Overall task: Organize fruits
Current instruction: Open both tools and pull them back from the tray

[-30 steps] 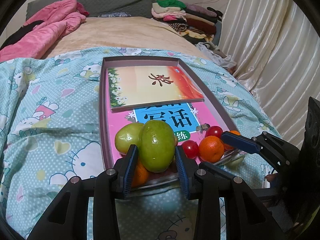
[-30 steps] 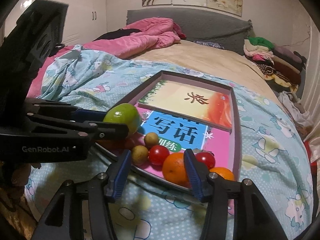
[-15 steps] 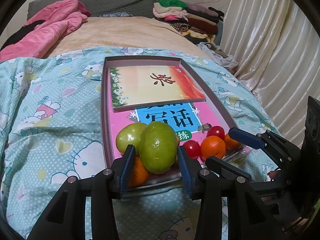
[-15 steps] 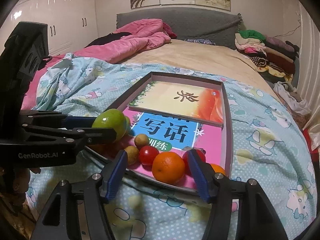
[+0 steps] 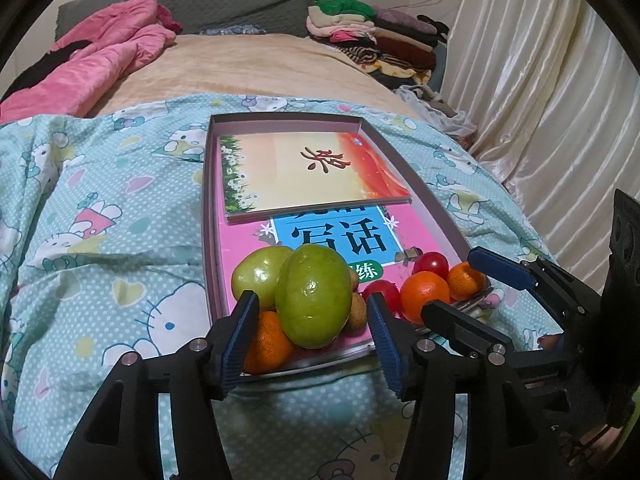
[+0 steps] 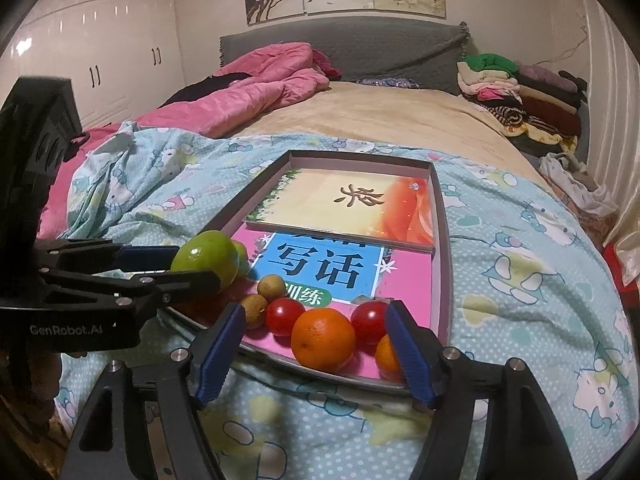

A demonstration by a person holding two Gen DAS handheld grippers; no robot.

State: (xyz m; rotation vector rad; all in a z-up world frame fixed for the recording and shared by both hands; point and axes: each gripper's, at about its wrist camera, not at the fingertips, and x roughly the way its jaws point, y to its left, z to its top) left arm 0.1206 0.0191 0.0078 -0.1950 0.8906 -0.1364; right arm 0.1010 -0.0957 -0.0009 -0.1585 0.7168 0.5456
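Note:
A shallow box tray (image 5: 208, 216) (image 6: 442, 264) on the bed holds two books and fruit at its near end. My left gripper (image 5: 312, 324) is open, its blue pads either side of a large green fruit (image 5: 314, 296) (image 6: 204, 258) without touching it. A second green fruit (image 5: 258, 276) and an orange (image 5: 266, 344) lie beside it. My right gripper (image 6: 316, 344) is open around an orange (image 6: 323, 339), with cherry tomatoes (image 6: 285, 316), two brown longans (image 6: 271, 288) and a small orange (image 6: 387, 354) close by.
A yellow-orange book (image 5: 308, 172) lies on a pink-and-blue book (image 5: 336, 236) in the tray. The Hello Kitty quilt (image 5: 100, 240) surrounds it. A pink duvet (image 6: 248, 92) lies at the back left, folded clothes (image 6: 516, 84) at the back right, curtains (image 5: 560, 80) to the right.
My left gripper's jaws have opened off the large green fruit, which now rests in the tray. My right gripper has drawn back a little from the fruit, still open.

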